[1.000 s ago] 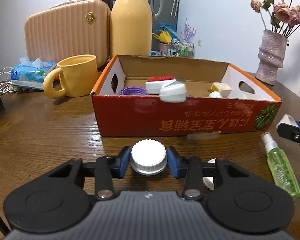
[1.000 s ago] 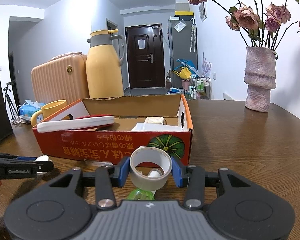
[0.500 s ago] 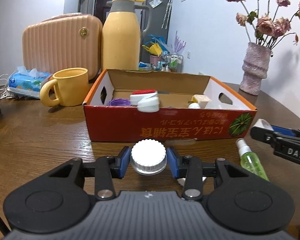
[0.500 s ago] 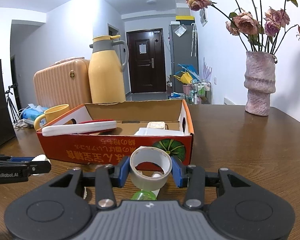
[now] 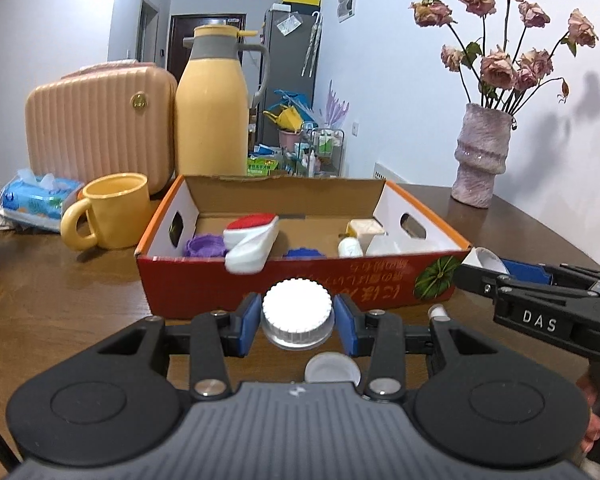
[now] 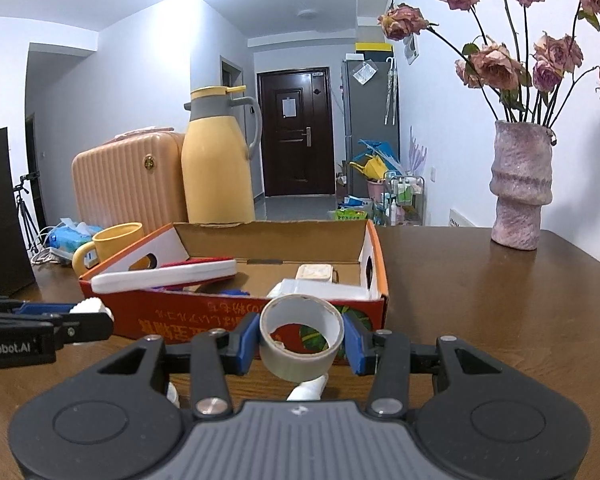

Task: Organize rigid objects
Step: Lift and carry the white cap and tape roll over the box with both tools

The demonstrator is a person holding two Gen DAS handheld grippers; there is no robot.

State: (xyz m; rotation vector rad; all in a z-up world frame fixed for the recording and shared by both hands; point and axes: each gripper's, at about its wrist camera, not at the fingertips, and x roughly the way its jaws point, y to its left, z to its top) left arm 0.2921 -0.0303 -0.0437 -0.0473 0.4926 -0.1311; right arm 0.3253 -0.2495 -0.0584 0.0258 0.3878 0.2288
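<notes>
Mug [image 5: 114, 216] and jug [image 5: 212, 108] sit at ten and eleven o'clock from your left gripper [image 5: 296, 322], whose blue pads are clamped on a white ribbed cap [image 5: 297, 314] held above the table [image 5: 60, 304]. Dead ahead at twelve lies the red box [image 5: 300, 284], already holding odds and ends. Your right gripper [image 6: 302, 338] is clamped on a tape roll [image 6: 302, 336], just short of the box's near wall. At one o'clock stands the vase [image 6: 520, 188].

Your dark wooden worktop [image 5: 52, 304], red cardboard box [image 5: 204, 288] at its middle, yellow mug [image 5: 112, 216] and tissue pack [image 5: 36, 196] to its left, peach case [image 5: 96, 128] and yellow flask [image 5: 212, 120] behind, pink vase [image 5: 480, 160] far right, white cap [image 5: 332, 368] nearest you.
</notes>
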